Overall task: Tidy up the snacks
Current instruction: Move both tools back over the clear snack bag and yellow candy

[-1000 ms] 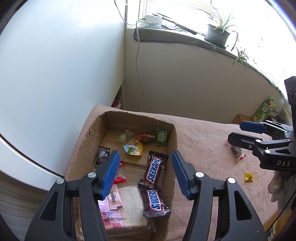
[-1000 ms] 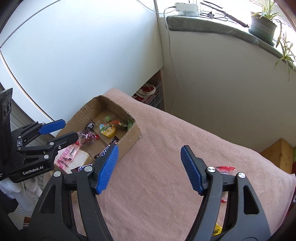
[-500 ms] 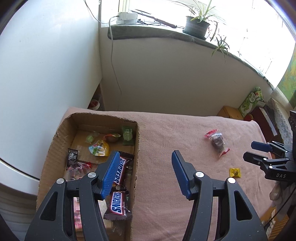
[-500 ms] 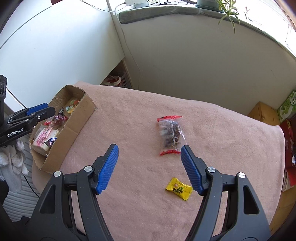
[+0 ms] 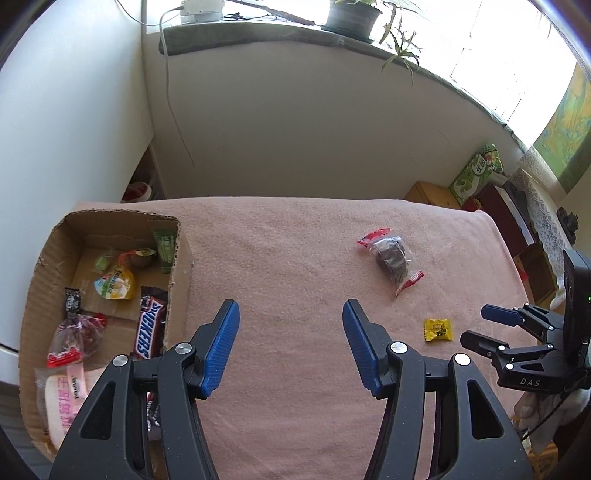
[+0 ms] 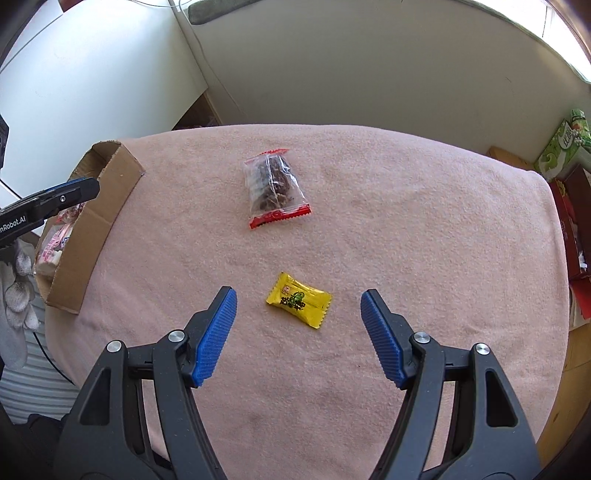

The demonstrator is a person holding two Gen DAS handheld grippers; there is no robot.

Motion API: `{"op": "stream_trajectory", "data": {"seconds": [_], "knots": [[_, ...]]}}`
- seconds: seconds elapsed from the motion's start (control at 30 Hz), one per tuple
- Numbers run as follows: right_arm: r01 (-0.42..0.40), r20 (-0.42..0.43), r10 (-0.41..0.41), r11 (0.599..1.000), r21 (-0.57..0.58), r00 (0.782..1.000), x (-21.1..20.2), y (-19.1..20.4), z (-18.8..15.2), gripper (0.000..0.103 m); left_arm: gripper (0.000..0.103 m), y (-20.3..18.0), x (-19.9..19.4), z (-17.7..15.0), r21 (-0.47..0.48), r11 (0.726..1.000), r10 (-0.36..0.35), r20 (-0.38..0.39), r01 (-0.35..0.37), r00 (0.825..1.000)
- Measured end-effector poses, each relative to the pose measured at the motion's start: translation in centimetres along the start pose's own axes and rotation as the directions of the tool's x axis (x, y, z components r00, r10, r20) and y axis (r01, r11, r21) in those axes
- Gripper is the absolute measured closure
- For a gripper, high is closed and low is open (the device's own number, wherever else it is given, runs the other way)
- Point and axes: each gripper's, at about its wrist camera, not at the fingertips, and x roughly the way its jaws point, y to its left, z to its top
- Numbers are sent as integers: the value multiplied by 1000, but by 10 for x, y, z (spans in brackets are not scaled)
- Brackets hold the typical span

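Observation:
A cardboard box [image 5: 40,266] at the table's left holds several snacks, among them a Snickers bar [image 5: 147,328] and a red-ended packet [image 5: 75,338]. On the pink cloth lie a clear packet with red ends [image 6: 275,186] and a small yellow candy [image 6: 298,304]. My right gripper [image 6: 298,308] is open and empty, just above the yellow candy, which sits between its fingers. My left gripper [image 5: 291,328] is open and empty over the bare cloth right of the box. The clear packet [image 5: 391,256] and yellow candy [image 5: 437,329] show in the left wrist view too.
The pink cloth [image 6: 406,206] covers the table. A white wall and windowsill with a potted plant [image 5: 351,16] stand behind it. A green carton [image 6: 563,147] and red boxes [image 6: 570,218] stand off the right edge. The box's side [image 6: 96,221] stands at left.
The left gripper swung right, from above the box to over the cloth. The right gripper swung right and down, from near the box to just over the yellow candy.

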Motion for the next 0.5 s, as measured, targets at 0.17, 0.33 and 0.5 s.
{"op": "stream_trajectory", "data": {"seconds": [0.17, 0.33, 0.5], "knots": [[-36, -14, 35, 997, -64, 999, 9, -1, -7, 31, 45, -23, 18, 5, 12, 999, -47, -38, 47, 998], [-66, -27, 63, 985, -159, 998, 16, -2, -1, 31, 45, -46, 35, 10, 32, 996, -82, -70, 85, 994], [-99, -46, 90, 957, -274, 995, 20, 3, 6, 38, 45, -65, 52, 16, 28, 994, -107, -98, 110, 989]]}}
